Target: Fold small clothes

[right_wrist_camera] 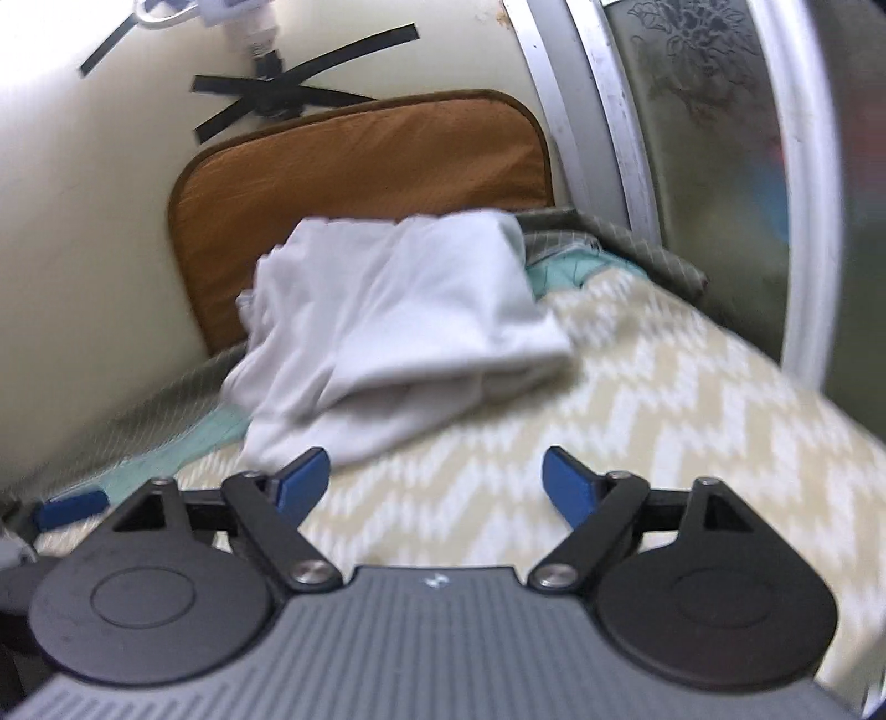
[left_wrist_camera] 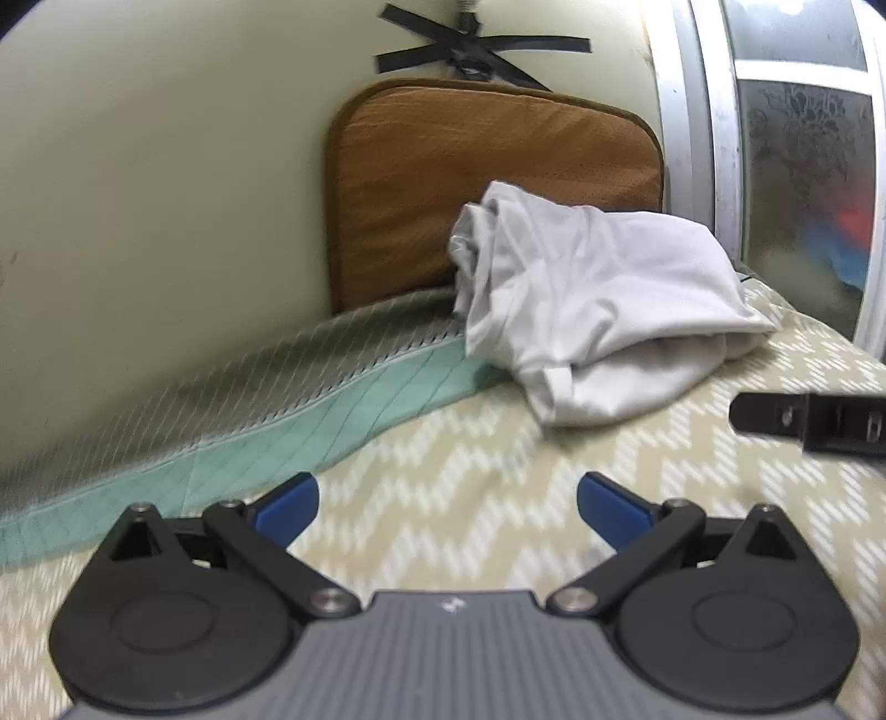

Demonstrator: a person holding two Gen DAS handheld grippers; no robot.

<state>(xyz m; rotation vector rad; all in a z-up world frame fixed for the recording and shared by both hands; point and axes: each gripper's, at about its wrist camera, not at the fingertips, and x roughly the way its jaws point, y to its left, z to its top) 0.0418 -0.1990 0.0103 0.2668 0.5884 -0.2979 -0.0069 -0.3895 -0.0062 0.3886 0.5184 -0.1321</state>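
A white garment point(left_wrist_camera: 592, 299) lies bundled in loose folds on the beige zigzag bedcover point(left_wrist_camera: 476, 476), at the far side against an orange cushion. It also shows in the right wrist view point(right_wrist_camera: 398, 327). My left gripper point(left_wrist_camera: 447, 501) is open and empty, held over the bedcover short of the garment. My right gripper point(right_wrist_camera: 436, 482) is open and empty, its left fingertip close to the garment's near edge. The right gripper's black finger point(left_wrist_camera: 808, 423) shows at the right edge of the left wrist view. A blue fingertip of the left gripper point(right_wrist_camera: 69, 510) shows at the left of the right wrist view.
An orange cushion point(left_wrist_camera: 487, 183) leans on the cream wall point(left_wrist_camera: 166, 221) behind the garment. A teal quilted blanket edge point(left_wrist_camera: 266, 432) runs along the wall on the left. A metal-framed frosted window point(left_wrist_camera: 803, 166) stands at the right. Black tape point(left_wrist_camera: 487, 50) crosses the wall above.
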